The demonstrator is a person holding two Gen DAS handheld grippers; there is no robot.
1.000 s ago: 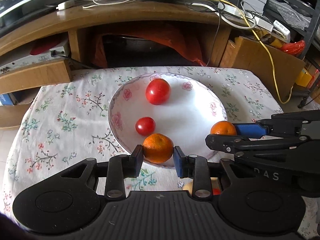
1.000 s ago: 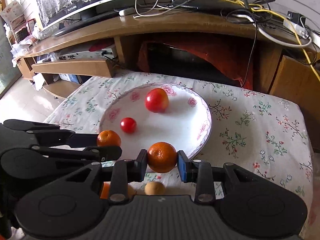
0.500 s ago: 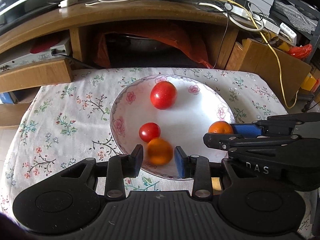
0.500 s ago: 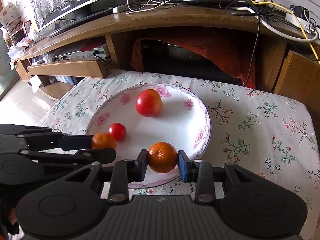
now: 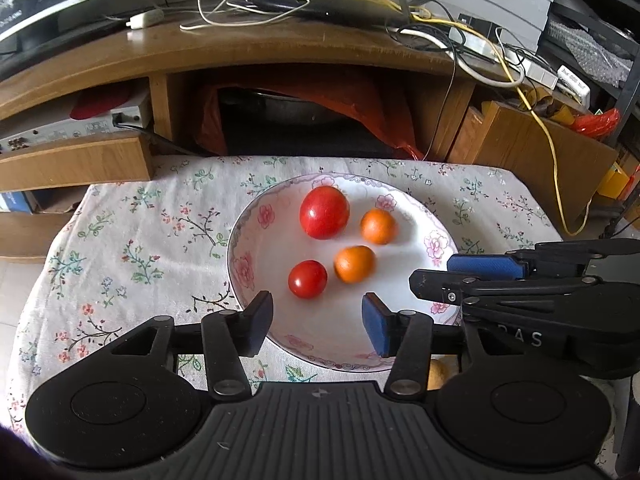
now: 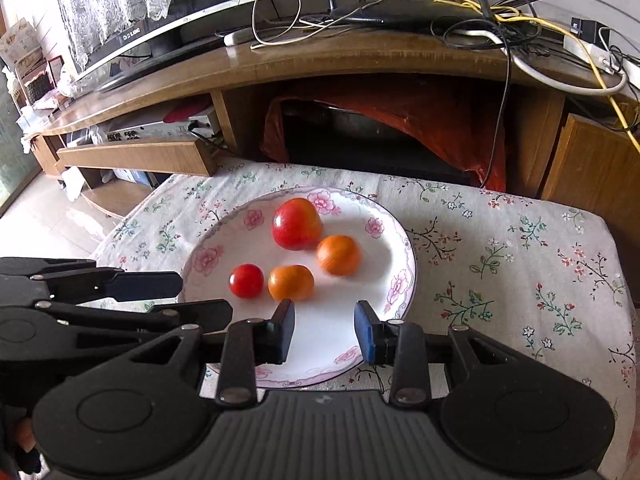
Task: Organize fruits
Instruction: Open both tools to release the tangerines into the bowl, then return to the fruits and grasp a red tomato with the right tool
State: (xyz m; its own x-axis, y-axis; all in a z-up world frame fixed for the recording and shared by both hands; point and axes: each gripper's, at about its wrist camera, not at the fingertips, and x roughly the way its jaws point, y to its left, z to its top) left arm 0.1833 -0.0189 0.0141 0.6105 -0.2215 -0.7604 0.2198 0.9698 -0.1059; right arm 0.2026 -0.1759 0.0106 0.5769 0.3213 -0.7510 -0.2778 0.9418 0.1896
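A white floral plate sits on the flowered tablecloth. It holds a large tomato, a small tomato and two oranges, one beside the small tomato and one beside the large tomato. My left gripper hovers over the plate's near left rim, its jaws opening with nothing between them. My right gripper hangs over the near right part of the plate, open and holding nothing.
A small yellowish fruit peeks out on the tablecloth under the grippers. Behind the table stands a wooden TV cabinet strewn with cables. The table's edges drop off at left and right.
Both oranges have left the jaws and now lie on the plate beside the tomatoes. The left jaws have spread wider. Both hands have stayed near the plate's front.
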